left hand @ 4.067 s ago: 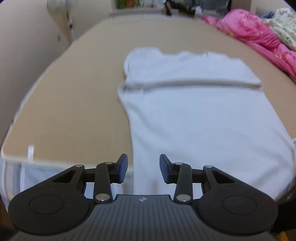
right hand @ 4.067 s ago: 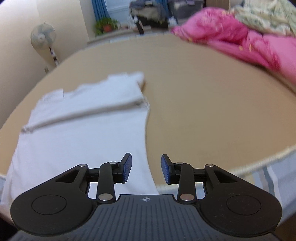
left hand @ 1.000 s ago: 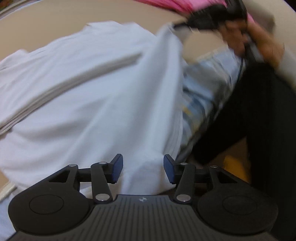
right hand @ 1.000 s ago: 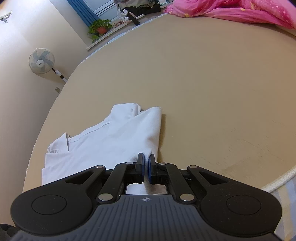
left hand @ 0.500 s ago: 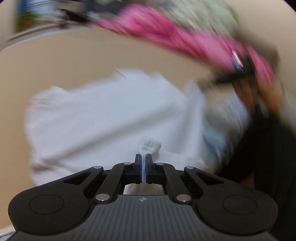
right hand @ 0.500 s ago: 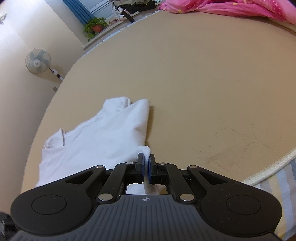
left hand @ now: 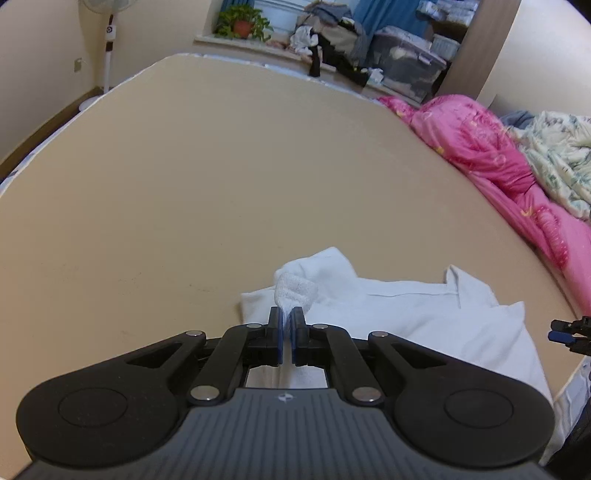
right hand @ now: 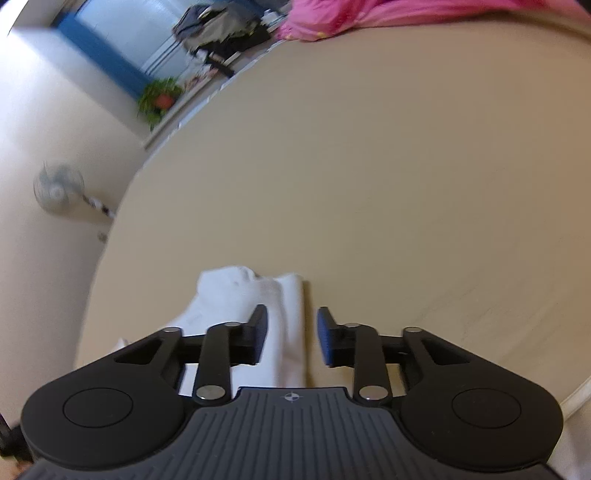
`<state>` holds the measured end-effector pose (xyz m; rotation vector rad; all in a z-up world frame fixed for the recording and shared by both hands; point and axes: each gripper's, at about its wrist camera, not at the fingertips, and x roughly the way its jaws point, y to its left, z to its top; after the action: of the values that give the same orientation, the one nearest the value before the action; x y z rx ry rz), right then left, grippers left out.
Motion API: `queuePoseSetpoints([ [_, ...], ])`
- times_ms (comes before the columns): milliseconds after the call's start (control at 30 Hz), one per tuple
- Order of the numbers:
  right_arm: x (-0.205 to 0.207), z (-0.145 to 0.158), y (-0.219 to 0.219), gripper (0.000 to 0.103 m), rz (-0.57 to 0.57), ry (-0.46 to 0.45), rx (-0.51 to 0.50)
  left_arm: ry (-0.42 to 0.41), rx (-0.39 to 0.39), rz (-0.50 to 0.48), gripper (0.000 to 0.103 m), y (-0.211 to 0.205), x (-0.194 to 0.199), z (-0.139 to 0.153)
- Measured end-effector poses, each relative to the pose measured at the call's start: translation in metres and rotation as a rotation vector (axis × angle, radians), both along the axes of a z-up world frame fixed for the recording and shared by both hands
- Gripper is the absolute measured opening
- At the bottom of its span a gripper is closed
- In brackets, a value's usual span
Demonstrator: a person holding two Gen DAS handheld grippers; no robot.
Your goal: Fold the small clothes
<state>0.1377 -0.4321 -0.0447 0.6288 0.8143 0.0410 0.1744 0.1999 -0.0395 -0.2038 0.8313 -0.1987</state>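
Pinching a bunched bit of the white shirt (left hand: 388,317), the left gripper (left hand: 287,325) was pressed together | right gripper (right hand: 291,332) was opening, cloth maybe loose between its jaws | shirt lay at 6 o'clock on the tan bed (left hand: 221,166) | soft, light, floppy; grab edges or corners.

The shirt (left hand: 424,325) lies on the mattress (left hand: 221,177) at its near edge. A quilt (left hand: 491,162) sits to the right, a fan (left hand: 107,40) far left, a plant (left hand: 242,24) on the sill behind the mattress.
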Motion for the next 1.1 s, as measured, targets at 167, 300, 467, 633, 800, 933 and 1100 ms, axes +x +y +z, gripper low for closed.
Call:
queuePoseSetpoints([
  [167, 0.014, -0.007, 0.018, 0.044, 0.075, 0.008, -0.046, 0.041, -0.053, 0.023, 0.005, 0.01, 0.019, -0.012],
  [300, 0.033, -0.011, 0.045, 0.047, 0.154, -0.013, -0.126, 0.056, -0.062, 0.021, 0.012, 0.009, 0.02, -0.015],
  [467, 0.056, -0.023, 0.073, 0.04, 0.197, 0.024, -0.22, 0.096, -0.035, 0.024, 0.041, 0.006, 0.022, -0.025],
  [633, 0.053, -0.017, 0.088, 0.01, 0.224, -0.023, -0.284, 0.153, -0.003, 0.025, 0.005, 0.003, 0.03, -0.036],
  [800, 0.042, 0.016, 0.088, 0.006, 0.159, -0.187, -0.294, -0.102, 0.044, 0.065, 0.005, -0.001, 0.022, 0.003],
  [933, 0.043, 0.028, 0.089, 0.005, 0.097, -0.269, -0.35, -0.208, 0.098, 0.125, 0.005, -0.009, 0.033, 0.008],
  [1100, 0.068, 0.018, 0.094, 0.005, 0.052, -0.26, -0.367, -0.197, 0.162, 0.145, 0.005, -0.022, 0.063, -0.015],
])
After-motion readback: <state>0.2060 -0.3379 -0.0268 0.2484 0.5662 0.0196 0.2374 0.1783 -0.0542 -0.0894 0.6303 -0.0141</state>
